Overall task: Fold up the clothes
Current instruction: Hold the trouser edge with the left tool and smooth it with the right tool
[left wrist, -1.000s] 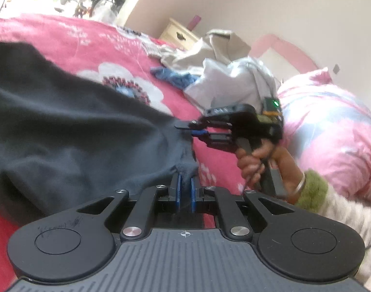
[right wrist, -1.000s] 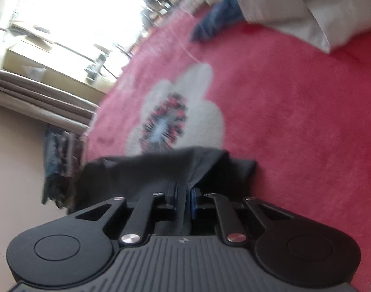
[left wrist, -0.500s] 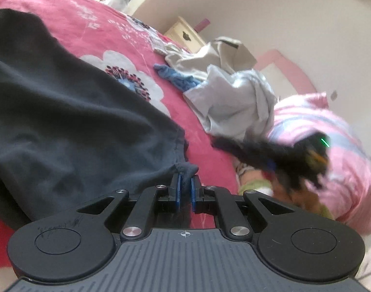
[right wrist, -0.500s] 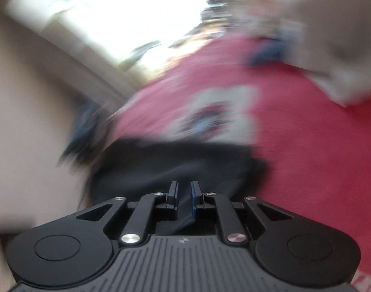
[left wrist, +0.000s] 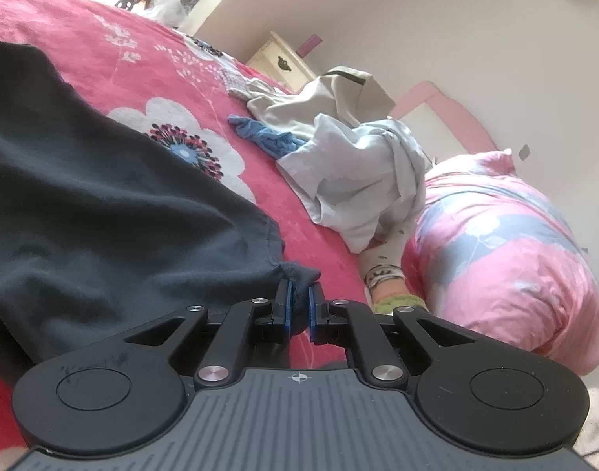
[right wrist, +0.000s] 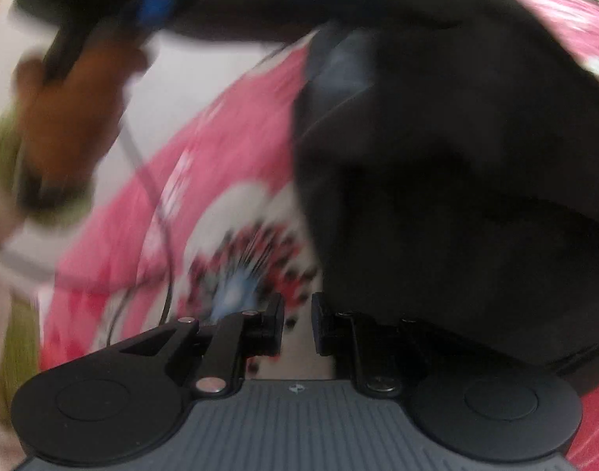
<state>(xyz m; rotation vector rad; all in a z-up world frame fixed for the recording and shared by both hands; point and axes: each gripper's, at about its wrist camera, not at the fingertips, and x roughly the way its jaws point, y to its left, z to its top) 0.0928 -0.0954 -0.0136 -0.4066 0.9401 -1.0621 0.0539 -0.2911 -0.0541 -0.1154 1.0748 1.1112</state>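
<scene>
- Left view: I'm over a bed with a red flowered cover, a white wall and a small nightstand behind it. A pile of pale unfolded clothes lies further up the bed, beside a pink pillow.
- The dark garment I'm folding is spread across the cover on my left. My left gripper is nearly closed, with a corner of its hem bunched between the blue pads.
- Right view: badly smeared by motion, so I read it with caution. The garment fills the right side, draped over the flower print on the cover.
- My right gripper stands a little open, and between the fingers I see only the cover, no cloth. The cloth's edge seems to lie just beside the right finger.
- At the top left of this view I take the blurred shape to be my left hand on its handle, with a cable trailing from it.
- Risks, as I judge them: with one corner held and the other free, a pull from the left would drag the garment askew and crease the fold. The small bite on the hem could slip. The loose cable could snag the cloth or the right fingers if the hands cross.
</scene>
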